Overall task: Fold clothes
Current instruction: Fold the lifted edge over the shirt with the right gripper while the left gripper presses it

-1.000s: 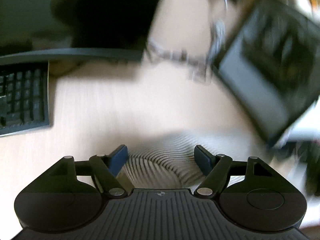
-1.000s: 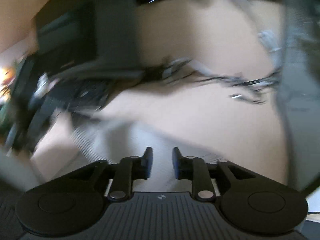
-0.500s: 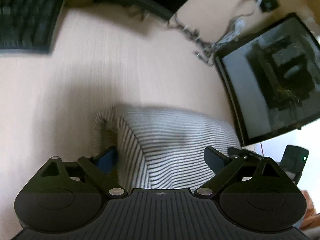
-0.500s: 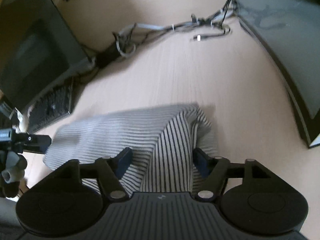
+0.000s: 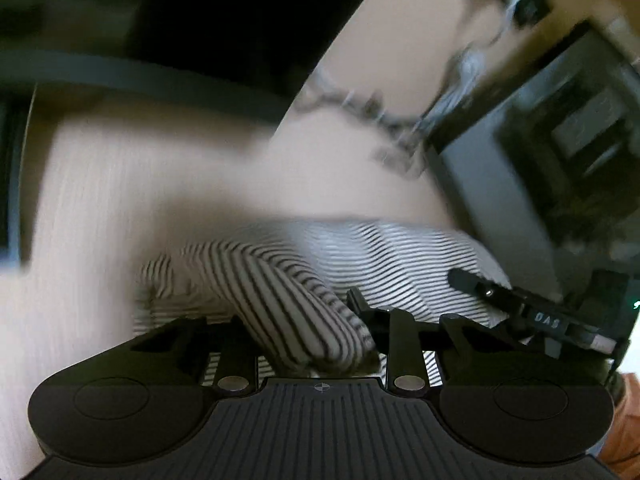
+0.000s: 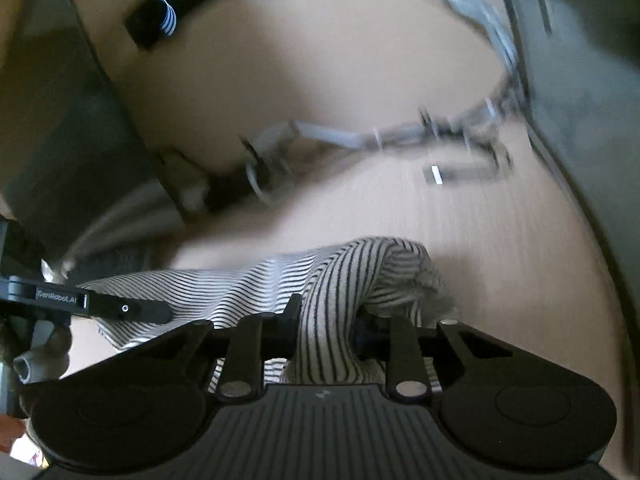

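A black-and-white striped garment lies bunched on the light wooden desk. In the left wrist view my left gripper is shut on a raised fold of it, the cloth bulging between the fingers. In the right wrist view my right gripper is shut on another fold of the striped garment. Each gripper shows in the other's view: the right gripper at the garment's right end, the left gripper at its left end. Both views are blurred.
A tangle of grey cables lies on the desk beyond the garment. Dark flat panels stand on both sides: one at the right, one at the far right and one at the left. A keyboard edge shows far left.
Half a second ago both grippers stood wide open over the garment's ends. Both have since narrowed onto folds of striped cloth, and the views have tilted and blurred.
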Tool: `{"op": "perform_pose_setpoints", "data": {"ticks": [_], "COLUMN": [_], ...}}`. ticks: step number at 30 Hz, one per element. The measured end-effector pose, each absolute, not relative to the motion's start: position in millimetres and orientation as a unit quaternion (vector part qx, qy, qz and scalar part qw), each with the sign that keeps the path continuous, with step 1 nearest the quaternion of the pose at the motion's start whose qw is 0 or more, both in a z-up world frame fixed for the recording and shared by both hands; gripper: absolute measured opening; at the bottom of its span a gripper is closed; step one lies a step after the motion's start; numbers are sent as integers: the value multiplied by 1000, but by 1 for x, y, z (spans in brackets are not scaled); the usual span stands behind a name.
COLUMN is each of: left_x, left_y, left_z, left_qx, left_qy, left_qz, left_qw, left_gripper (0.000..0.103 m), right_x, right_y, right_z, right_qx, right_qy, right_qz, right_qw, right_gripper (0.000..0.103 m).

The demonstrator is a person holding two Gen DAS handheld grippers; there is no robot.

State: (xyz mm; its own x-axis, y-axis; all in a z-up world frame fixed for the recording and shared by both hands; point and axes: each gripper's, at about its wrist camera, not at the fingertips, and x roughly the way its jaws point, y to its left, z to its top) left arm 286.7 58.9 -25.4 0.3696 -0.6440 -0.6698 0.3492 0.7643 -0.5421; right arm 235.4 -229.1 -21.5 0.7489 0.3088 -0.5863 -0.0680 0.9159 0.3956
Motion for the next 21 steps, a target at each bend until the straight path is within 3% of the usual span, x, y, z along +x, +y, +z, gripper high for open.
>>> {"op": "perform_pose_setpoints", "data": {"ticks": [4, 13, 17, 19, 21], "left_x": [265, 228, 218, 214, 212], "left_y": [67, 61, 53, 61, 68], "left_z": [-11, -54, -75, -77, -70], "left_qx": [-146, -136, -103, -105, -91], "left_qy": [450, 503, 523, 523, 518], "left_qz": [-325, -308, -284, -272, -247], "left_qw": [819, 796, 797, 801, 814], "left_gripper": [29, 31, 46, 49, 64], "right_x": [218, 197, 189, 184, 181], "right_y": [-239, -232, -229, -227, -228], "right_z": [-6, -42, -58, -63, -57], "right_qx": [172, 106, 75, 59, 46], "right_qy": [324, 372, 394, 401, 396], "right_qz": [121, 102, 92, 87, 83], "right_qw": [922, 916, 911, 910, 914], "right_gripper": [22, 23, 33, 40, 52]}}
